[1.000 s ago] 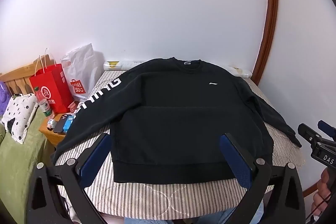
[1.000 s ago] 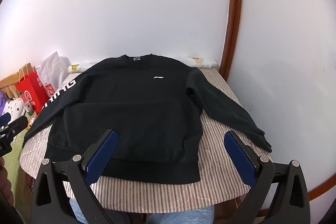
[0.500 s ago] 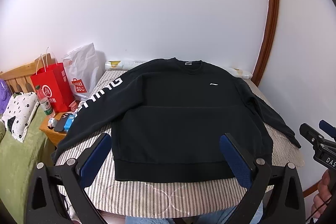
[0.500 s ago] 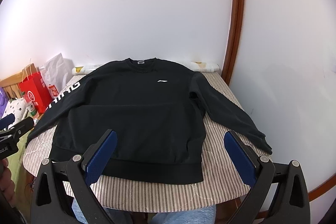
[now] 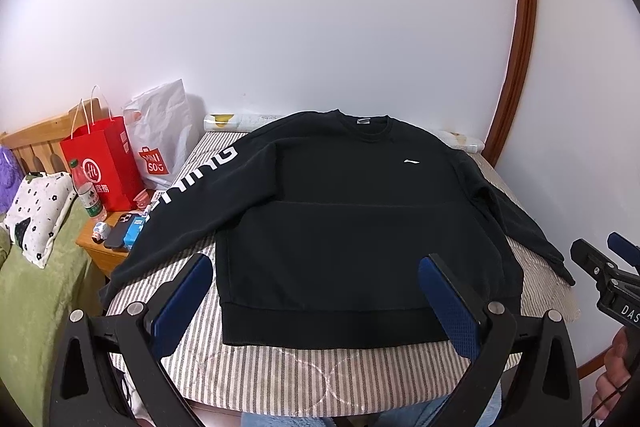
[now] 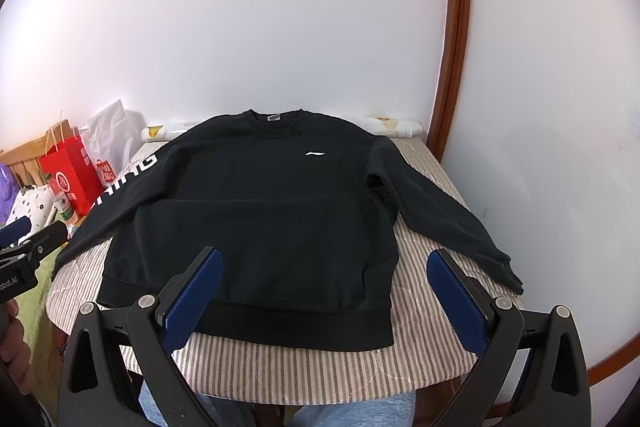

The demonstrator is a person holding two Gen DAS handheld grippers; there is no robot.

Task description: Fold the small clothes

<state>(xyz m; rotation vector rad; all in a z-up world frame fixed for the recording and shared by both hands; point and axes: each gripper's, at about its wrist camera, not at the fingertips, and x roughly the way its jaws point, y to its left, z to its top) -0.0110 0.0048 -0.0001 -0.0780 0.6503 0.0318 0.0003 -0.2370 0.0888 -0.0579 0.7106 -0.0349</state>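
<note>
— What is shown on the table?

— A black sweatshirt (image 5: 352, 227) is seen laid flat and face up on a table covered with a striped cloth (image 5: 320, 375). A small white logo (image 5: 412, 161) is carried on the chest, a grey label is sewn inside the round collar, and large white letters (image 5: 196, 179) are printed down one sleeve. That lettered sleeve is spread out towards the table's left edge, where its cuff is draped over the side. The other sleeve (image 6: 444, 211) is stretched diagonally across the cloth on the right. The ribbed hem is turned towards the cameras, and a faint horizontal crease is visible across the middle of the body.

— And how are the grippers placed?

— Both are held short of the near table edge, and the garment is touched by neither. The left gripper (image 5: 316, 299) is pictured with its blue-padded fingers (image 5: 182, 301) spread wide, the hem being framed between them. The right gripper (image 6: 324, 295) is likewise held wide apart and empty; its left pad is seen over the hem, its right pad over bare cloth beside the plain sleeve's cuff.

— What is visible beside the table?

— A red paper bag (image 5: 100, 167) and a white shopping bag (image 5: 160, 143) are stood on a wooden nightstand to the left.
</note>
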